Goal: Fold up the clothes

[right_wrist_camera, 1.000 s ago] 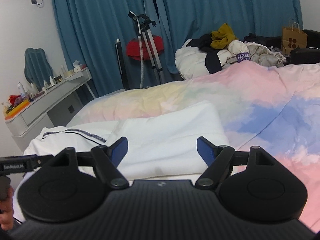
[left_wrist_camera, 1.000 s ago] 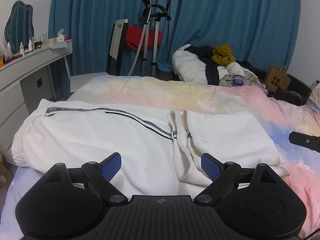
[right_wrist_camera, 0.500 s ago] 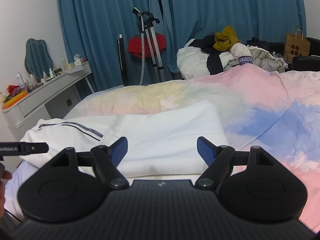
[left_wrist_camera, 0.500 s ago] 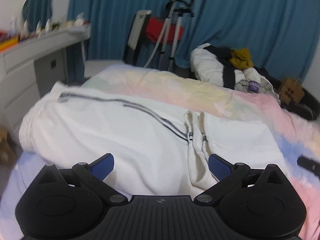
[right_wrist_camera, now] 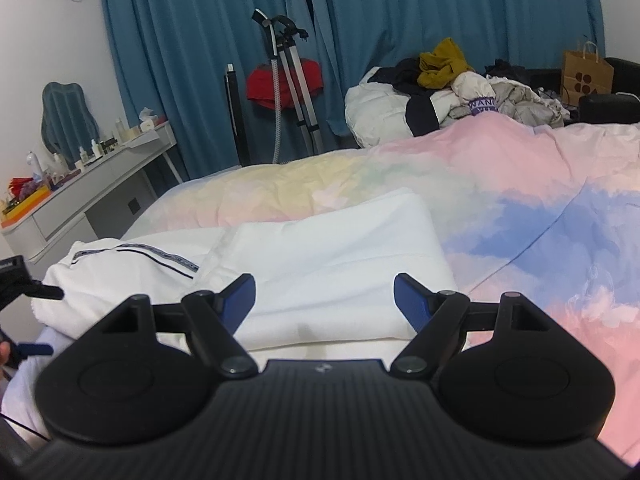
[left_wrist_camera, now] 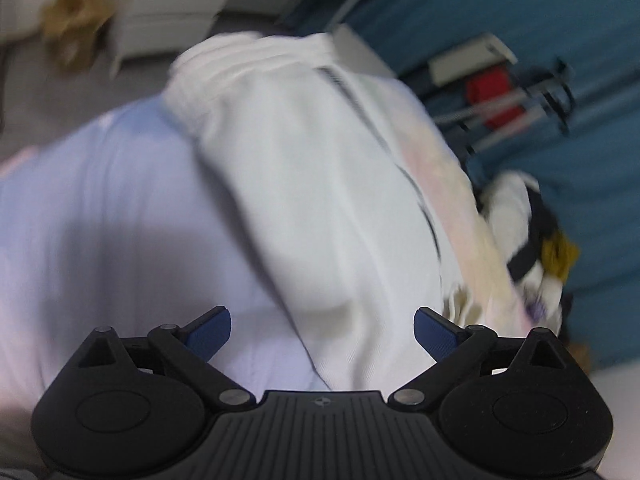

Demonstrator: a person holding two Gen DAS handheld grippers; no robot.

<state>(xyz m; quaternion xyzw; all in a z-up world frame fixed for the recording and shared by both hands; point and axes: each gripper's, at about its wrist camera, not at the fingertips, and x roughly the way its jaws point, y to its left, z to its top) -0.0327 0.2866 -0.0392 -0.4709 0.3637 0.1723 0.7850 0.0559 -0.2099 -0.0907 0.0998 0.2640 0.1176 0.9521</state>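
Pastel bedspread (right_wrist_camera: 520,184) under white trousers (right_wrist_camera: 320,264) (soft, floppy, light); best pinched at waistband. Left gripper (left_wrist_camera: 322,326) and right gripper (right_wrist_camera: 324,292) spread wide, empty.

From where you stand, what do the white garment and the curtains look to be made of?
The white garment: soft, matte knit, probably cotton fleece; it folds thick and carries a dark woven stripe. The curtains: heavy teal woven cloth, matte, hanging in deep pleats; the fibre cannot be told.
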